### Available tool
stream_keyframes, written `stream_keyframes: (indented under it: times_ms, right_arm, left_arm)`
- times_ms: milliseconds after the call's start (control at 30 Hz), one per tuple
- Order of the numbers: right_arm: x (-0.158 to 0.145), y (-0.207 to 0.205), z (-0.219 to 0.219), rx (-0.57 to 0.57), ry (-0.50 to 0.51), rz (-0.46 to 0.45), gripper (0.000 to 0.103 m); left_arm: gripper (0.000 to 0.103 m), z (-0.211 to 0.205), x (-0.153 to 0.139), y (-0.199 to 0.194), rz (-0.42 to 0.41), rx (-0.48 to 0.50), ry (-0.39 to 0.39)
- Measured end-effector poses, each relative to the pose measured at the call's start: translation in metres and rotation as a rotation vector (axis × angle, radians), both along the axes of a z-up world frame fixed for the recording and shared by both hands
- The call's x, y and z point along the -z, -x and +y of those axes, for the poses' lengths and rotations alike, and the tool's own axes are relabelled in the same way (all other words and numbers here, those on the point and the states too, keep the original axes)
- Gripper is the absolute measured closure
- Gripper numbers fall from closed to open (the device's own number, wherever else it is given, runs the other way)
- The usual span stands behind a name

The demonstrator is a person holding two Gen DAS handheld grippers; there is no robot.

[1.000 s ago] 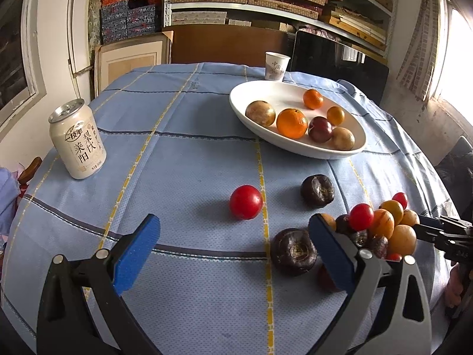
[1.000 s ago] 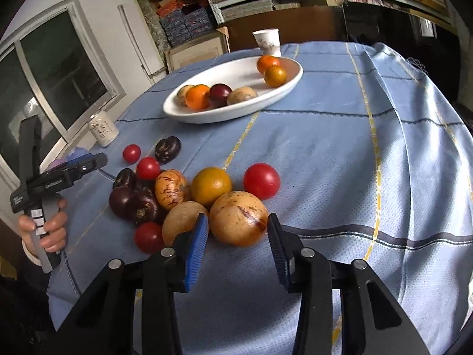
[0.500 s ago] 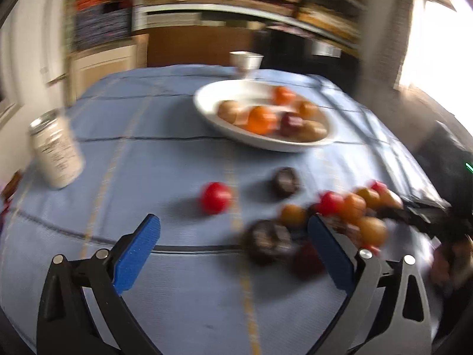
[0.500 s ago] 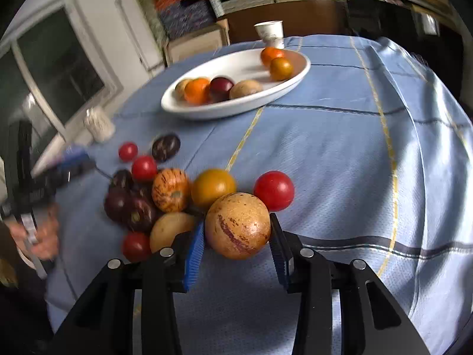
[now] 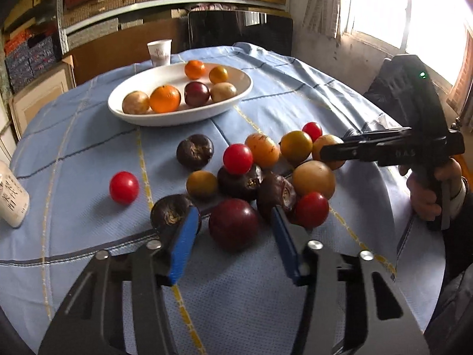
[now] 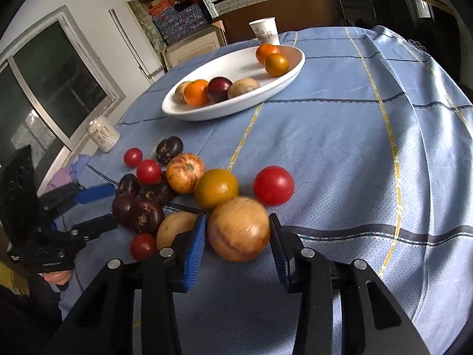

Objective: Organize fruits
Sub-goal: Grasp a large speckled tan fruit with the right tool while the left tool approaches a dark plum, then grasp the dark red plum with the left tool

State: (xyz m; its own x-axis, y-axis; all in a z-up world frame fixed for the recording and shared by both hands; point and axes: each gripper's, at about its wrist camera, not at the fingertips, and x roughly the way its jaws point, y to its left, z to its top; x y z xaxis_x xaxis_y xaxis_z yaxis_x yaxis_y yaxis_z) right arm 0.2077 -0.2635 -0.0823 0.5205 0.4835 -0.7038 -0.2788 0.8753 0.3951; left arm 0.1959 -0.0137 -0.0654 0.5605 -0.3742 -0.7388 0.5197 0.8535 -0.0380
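**Two grippers at the fruit pile**

On the blue-clothed surface [image 5: 266, 295] your left gripper [image 5: 233, 236] points down at the near edge of the loose fruit; its jaws are closing, with a dark red plum [image 5: 233, 224] between the blue pads; the pads do not yet press it, a gap showing on each side; the plum is near round, so no long axis can be told. Just left of it a dark wrinkled fruit [image 5: 170, 214] sits behind the left pad.

Your right gripper [image 6: 235, 236] is clamped on a tan speckled fruit [image 6: 238, 229]; both pads touch its sides; it is slightly wider than tall, its broad axis running from pad to pad; whether it is clear of the cloth cannot be told.

Beside it lie an orange-yellow fruit [image 6: 216, 188], a red tomato [image 6: 273, 185] and a striped orange fruit [image 6: 185, 173], the first touching the held fruit.

At the far side stands the white oval plate [image 5: 142, 118], its long axis running left to right in the left view; it holds six fruits, among them an orange [image 5: 165, 98] and a dark plum [image 5: 196, 93]; a paper cup [image 5: 159, 51] stands just behind it; a can [image 6: 103, 137] stands well apart at the left edge.
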Motion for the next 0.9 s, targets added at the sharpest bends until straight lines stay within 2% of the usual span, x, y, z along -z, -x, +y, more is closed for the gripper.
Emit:
stream_keyframes:
  times_ms: [233,567,667,900]
  right_arm:
    - [0.002,-0.001,0.001,0.014,0.045,0.007,0.059]
    - [0.004,-0.001,0.006,0.021,0.087,0.005,0.059]
    - [0.004,-0.001,0.006,0.020,0.086,0.005,0.059]
    - [0.004,0.000,0.005,0.023,0.083,0.002,0.060]
  left_arm:
    - [0.057,-0.007,0.005,0.002,0.004,0.032,-0.024]
    - [0.058,-0.010,0.013,-0.007,0.033,0.005,-0.062]
    - [0.057,-0.014,0.024,-0.015,0.083,-0.005,-0.105]
    - [0.064,-0.005,0.019,-0.017,0.103,-0.021,-0.050]
